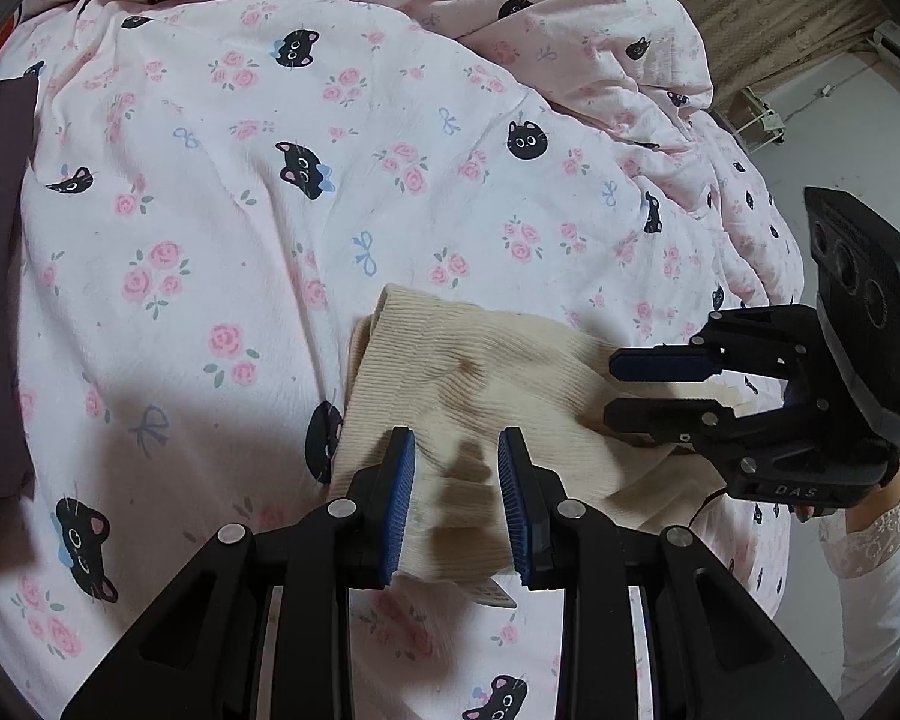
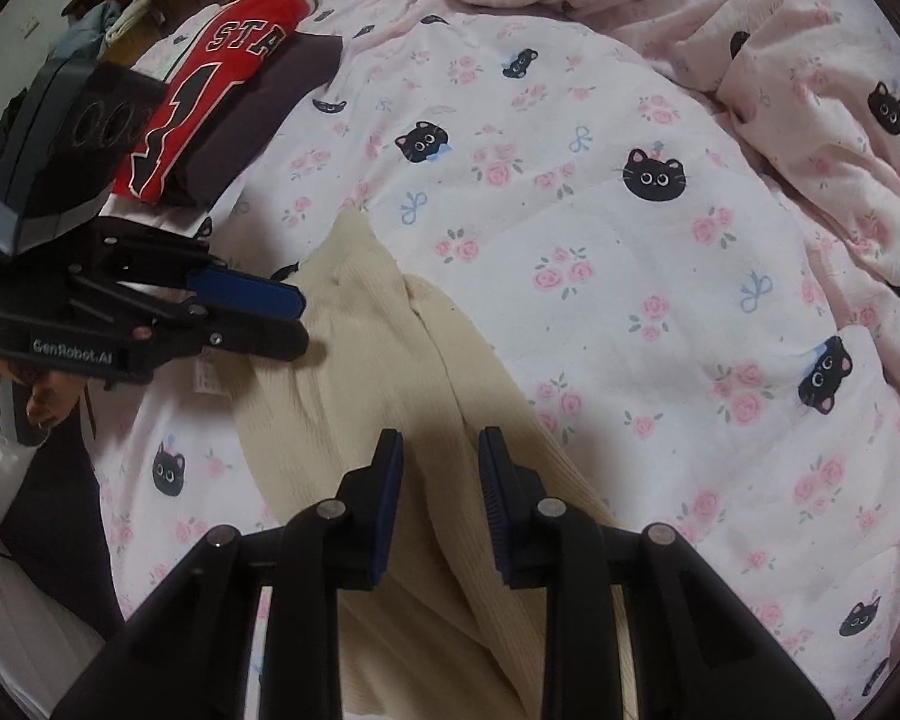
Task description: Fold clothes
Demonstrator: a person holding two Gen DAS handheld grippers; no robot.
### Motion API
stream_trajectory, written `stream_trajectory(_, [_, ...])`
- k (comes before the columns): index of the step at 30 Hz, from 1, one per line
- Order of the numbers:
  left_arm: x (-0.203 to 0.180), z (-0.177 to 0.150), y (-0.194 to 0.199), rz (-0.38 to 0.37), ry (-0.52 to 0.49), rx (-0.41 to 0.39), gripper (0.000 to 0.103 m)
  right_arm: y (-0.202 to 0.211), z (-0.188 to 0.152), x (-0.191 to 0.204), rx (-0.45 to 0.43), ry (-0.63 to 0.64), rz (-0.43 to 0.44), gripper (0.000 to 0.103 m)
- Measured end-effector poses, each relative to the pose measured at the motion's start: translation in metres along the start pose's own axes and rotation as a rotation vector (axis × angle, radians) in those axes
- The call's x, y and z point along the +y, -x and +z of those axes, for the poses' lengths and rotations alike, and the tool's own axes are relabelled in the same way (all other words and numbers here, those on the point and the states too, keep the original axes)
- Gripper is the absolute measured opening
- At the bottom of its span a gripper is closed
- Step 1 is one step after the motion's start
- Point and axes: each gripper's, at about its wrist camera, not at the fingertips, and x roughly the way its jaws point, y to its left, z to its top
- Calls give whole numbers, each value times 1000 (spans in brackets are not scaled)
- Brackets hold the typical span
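Knitwear, a cream ribbed garment [image 1: 468, 384], lay partly doubled over on your cat-print duvet [image 1: 240, 192], at 12 o'clock from both parted, empty grippers, left [image 1: 457, 504] and right [image 2: 439, 501]; it looked soft, light and stretchy, so you would have pinched a hem edge or corner

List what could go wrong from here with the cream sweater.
1. Both the left gripper and the right gripper hang open over the cream sweater, so a shallow pinch may catch only one layer and spoil the fold.
2. The quilt beneath is soft and rumpled; the jaws could grab it too.
3. The paper tag may stick out.
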Motion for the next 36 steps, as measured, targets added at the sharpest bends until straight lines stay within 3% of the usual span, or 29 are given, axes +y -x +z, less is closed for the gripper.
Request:
stream_trajectory(4, [0,0,0,2,-2,2,25,-10,5,-2,45,2,1,3])
stream_trajectory(5, [0,0,0,1,-2,3,25,-12,6,-3,54,3,3,2])
stream_trajectory(14, [0,1,0,6,6,3,25,7,20,-2,25,30,-66,2])
stream_trajectory(20, [0,2,1,10,9,-1,25,-7,28,-13,36,12,-109,2])
stream_trajectory(27, [8,8,12,25,42,-66,25,-21,33,-18,56,-12,-140,2])
stream_trajectory(29, [13,10,11,24,63,-65,25,-16,33,-17,43,-13,-165,9])
stream_trajectory(31, [15,10,10,26,71,-65,25,-3,32,-17,18,-20,-189,22])
stream_trajectory(36, [13,10,9,43,64,-62,25,38,14,-15,-17,17,-245,22])
